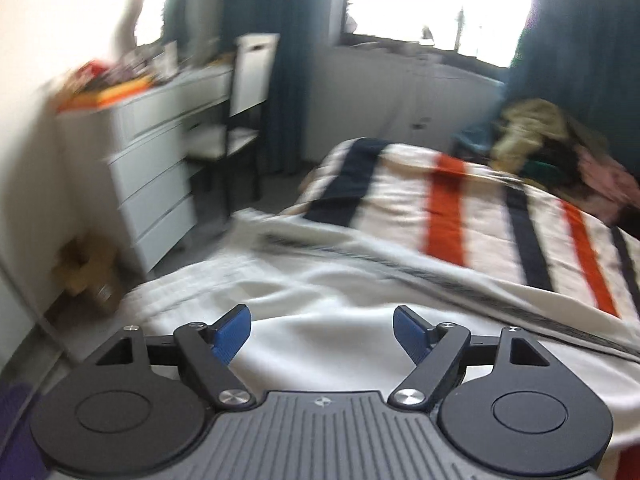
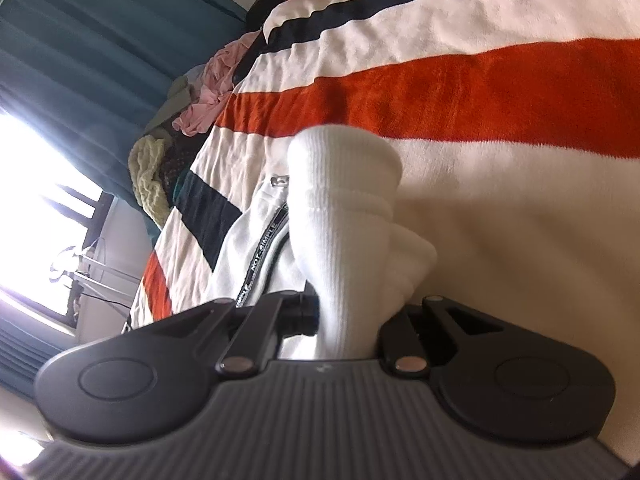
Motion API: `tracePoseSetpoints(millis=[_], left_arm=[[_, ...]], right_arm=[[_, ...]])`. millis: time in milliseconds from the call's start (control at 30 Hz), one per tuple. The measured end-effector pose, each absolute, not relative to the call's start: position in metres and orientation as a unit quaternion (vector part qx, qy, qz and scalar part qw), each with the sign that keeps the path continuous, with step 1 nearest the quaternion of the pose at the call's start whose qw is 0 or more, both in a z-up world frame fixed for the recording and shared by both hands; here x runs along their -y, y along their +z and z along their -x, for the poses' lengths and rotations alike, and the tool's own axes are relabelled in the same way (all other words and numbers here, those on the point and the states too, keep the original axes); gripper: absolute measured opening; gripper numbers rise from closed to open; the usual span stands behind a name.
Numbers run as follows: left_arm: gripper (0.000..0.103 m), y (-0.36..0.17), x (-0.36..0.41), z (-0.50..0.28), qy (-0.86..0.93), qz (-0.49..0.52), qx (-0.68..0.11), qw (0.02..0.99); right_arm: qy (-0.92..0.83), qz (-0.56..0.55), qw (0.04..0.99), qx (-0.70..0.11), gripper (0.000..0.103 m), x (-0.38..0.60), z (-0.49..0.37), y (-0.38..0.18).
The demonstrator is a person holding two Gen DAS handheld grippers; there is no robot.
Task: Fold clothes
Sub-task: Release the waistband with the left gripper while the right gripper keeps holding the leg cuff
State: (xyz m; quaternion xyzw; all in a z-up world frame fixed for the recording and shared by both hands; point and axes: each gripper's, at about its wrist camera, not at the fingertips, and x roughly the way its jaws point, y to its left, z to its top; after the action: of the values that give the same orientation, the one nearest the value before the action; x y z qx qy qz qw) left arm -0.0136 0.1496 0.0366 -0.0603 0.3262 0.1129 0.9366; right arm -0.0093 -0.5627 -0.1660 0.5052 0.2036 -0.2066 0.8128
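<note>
Oddly, right tool (image 2: 346,322) tips (buried in white garment (image 2: 344,208))

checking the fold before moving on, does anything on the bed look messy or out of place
Yes: a heap of unfolded clothes sits jumbled at the far end of the striped blanket. The white garment lies rumpled, its ribbed cuff bunched in the right gripper.

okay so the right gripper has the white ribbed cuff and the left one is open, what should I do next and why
Probably bring the open left gripper down to pinch the white garment below it. The right gripper is shut on the ribbed cuff, so a second hold would let you fold.
</note>
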Motion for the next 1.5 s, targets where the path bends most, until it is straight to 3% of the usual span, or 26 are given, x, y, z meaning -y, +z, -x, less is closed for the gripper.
tracePoseSetpoints(millis=[200,433,633,1100,1500], left_arm=[[0.081,0.026,-0.039,-0.017,0.041,0.027,-0.312,0.949],[0.081,-0.05,0.046,-0.066,0.005,-0.027,-0.347,0.938],[0.085,-0.132,0.055,-0.089,0.001,-0.063,-0.412,0.909],[0.086,-0.113,0.042,-0.084,-0.012,-0.04,-0.415,0.909],[0.086,-0.046,-0.006,-0.051,0.013,-0.011,-0.326,0.945]], right_arm=[[-0.199,-0.493,0.822,-0.206,0.012,0.563,0.009,-0.164],[-0.191,-0.463,0.84,-0.21,0.012,0.562,0.007,-0.163],[-0.203,-0.41,0.862,-0.219,0.012,0.551,0.004,-0.158],[-0.189,-0.204,0.945,-0.17,0.012,0.472,-0.01,-0.046],[-0.063,-0.015,0.993,-0.101,0.013,0.315,0.0,0.047]])
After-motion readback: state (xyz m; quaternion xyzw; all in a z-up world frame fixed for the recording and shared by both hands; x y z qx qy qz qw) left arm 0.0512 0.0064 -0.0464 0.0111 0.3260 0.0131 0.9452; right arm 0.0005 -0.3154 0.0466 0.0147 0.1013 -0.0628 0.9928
